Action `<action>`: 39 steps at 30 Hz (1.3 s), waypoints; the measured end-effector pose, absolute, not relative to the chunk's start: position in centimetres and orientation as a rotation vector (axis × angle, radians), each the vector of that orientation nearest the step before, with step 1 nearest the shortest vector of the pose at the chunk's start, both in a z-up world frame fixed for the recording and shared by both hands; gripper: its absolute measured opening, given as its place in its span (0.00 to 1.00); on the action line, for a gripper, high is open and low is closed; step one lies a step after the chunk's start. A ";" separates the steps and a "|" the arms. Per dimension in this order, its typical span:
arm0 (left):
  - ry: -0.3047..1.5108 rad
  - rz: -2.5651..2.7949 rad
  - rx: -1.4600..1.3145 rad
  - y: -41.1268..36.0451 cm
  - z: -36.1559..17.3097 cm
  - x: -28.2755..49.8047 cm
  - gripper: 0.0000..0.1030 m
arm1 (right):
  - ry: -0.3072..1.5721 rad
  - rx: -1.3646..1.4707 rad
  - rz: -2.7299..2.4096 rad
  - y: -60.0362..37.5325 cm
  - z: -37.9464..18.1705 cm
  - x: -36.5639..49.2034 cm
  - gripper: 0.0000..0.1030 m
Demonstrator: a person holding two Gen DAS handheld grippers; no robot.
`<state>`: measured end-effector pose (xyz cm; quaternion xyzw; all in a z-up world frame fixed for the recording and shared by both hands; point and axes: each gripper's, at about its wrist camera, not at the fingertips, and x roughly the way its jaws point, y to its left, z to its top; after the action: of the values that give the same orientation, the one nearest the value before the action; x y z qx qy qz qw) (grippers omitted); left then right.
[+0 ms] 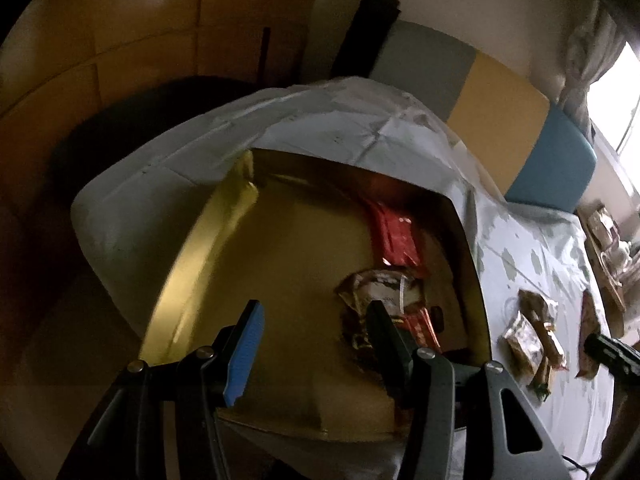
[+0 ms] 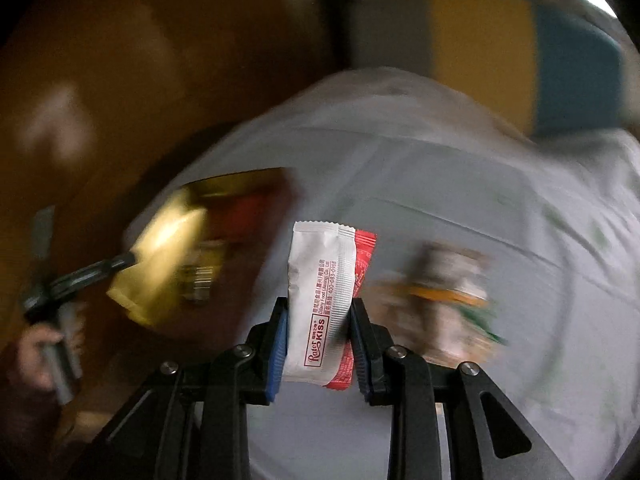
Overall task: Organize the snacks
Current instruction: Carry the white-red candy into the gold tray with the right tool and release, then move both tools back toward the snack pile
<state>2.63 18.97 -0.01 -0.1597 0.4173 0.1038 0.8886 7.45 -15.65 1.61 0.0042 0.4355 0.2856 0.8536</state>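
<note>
A gold box lies open on the table and holds red packets and a brown packet. My left gripper is open just above the box's near part, empty. My right gripper is shut on a white and red snack packet, held above the tablecloth to the right of the gold box. The right wrist view is blurred. The left gripper shows there at the left, by the box.
Several loose snack packets lie on the pale tablecloth right of the box; they show blurred in the right wrist view. A bench with grey, yellow and blue cushions stands behind the table. Wooden cabinets are at the left.
</note>
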 end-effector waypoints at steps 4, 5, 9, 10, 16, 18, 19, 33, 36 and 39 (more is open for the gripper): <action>0.856 0.242 -0.350 20.3 0.0 2.2 0.52 | 0.895 -0.066 0.757 -8.0 1.7 6.9 0.29; 0.856 0.246 -0.353 20.5 0.0 2.1 0.52 | 0.893 -0.086 0.781 -6.0 1.3 6.9 0.29; 0.865 0.257 -0.359 21.1 -0.5 1.9 0.52 | 0.933 -0.114 0.873 0.2 -0.8 6.8 0.30; 0.869 0.259 -0.362 21.3 -0.7 1.8 0.52 | 0.946 -0.127 0.891 1.4 -1.5 6.6 0.31; 0.881 0.267 -0.368 21.8 -1.4 1.5 0.52 | 1.033 -0.192 0.923 4.3 -4.8 5.7 0.47; 0.885 0.265 -0.368 21.6 -1.6 1.5 0.52 | 1.015 -0.180 0.905 3.7 -4.4 5.7 0.47; 0.886 0.262 -0.367 21.4 -1.6 1.5 0.52 | 1.000 -0.175 0.898 3.3 -4.0 5.5 0.47; 0.864 0.204 -0.233 17.4 -0.3 1.8 0.52 | 0.898 -0.142 0.738 -3.3 -1.0 5.2 0.54; 0.867 0.183 -0.211 16.4 -0.1 1.9 0.52 | 0.896 -0.123 0.704 -5.2 -0.6 5.3 0.54; 0.868 0.164 -0.191 15.4 0.1 1.9 0.52 | 0.895 -0.103 0.666 -7.3 -0.4 5.4 0.55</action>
<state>1.91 15.45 0.06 -0.0925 0.4192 0.0791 0.8997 5.39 -7.26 -0.36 -0.0490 0.4243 0.3157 0.8473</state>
